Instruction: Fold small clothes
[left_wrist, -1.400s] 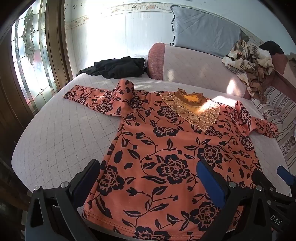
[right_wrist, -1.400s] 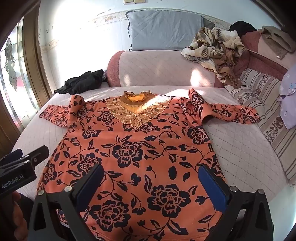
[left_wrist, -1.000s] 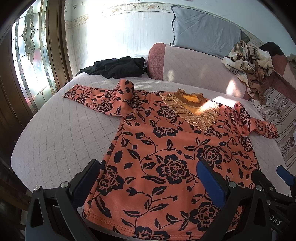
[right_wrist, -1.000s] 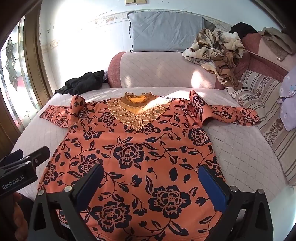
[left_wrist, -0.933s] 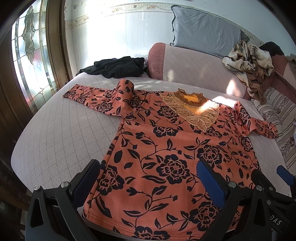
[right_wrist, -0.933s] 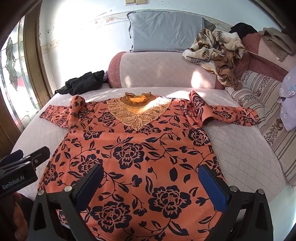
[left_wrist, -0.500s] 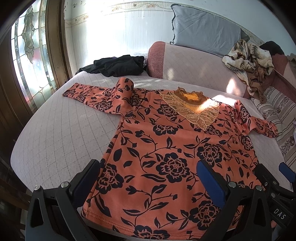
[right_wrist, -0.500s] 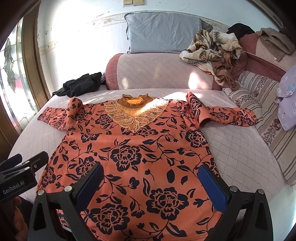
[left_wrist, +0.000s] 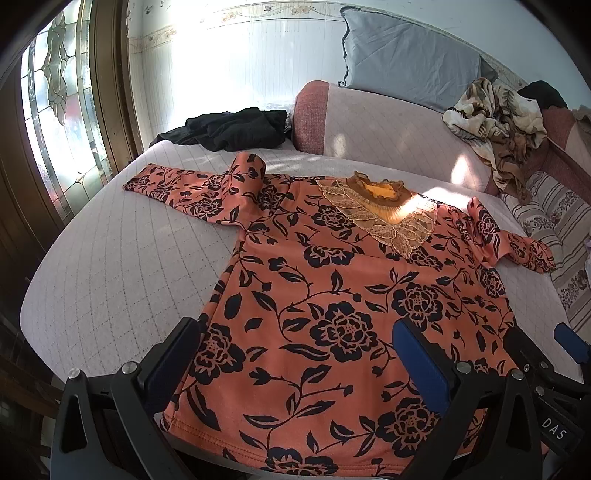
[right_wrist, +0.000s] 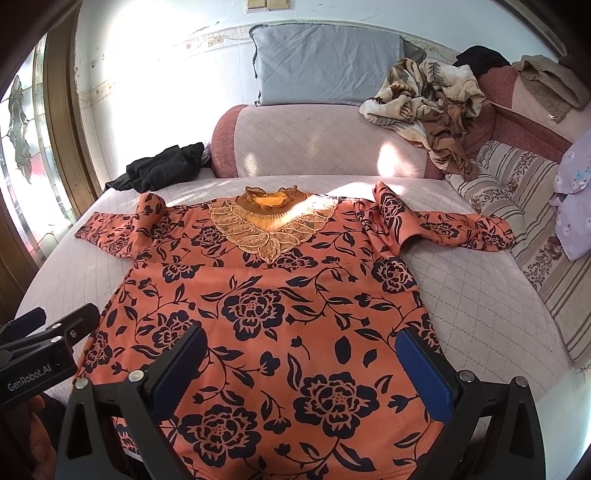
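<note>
left wrist: left gripper (left_wrist: 301, 360) jaws wide apart, empty, above near hem of orange floral top (left_wrist: 354, 295) spread flat on quilted bed (left_wrist: 110, 266) | right wrist: right gripper (right_wrist: 303, 363) likewise spread, empty, over top (right_wrist: 280, 306); black garment (right_wrist: 162, 166) far left

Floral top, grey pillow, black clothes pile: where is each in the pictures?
Floral top (right_wrist: 266, 310): right wrist view, middle of its front.
Grey pillow (right_wrist: 325, 66): right wrist view, centre of its face.
Black clothes pile (left_wrist: 236, 129): left wrist view, middle of the heap.
</note>
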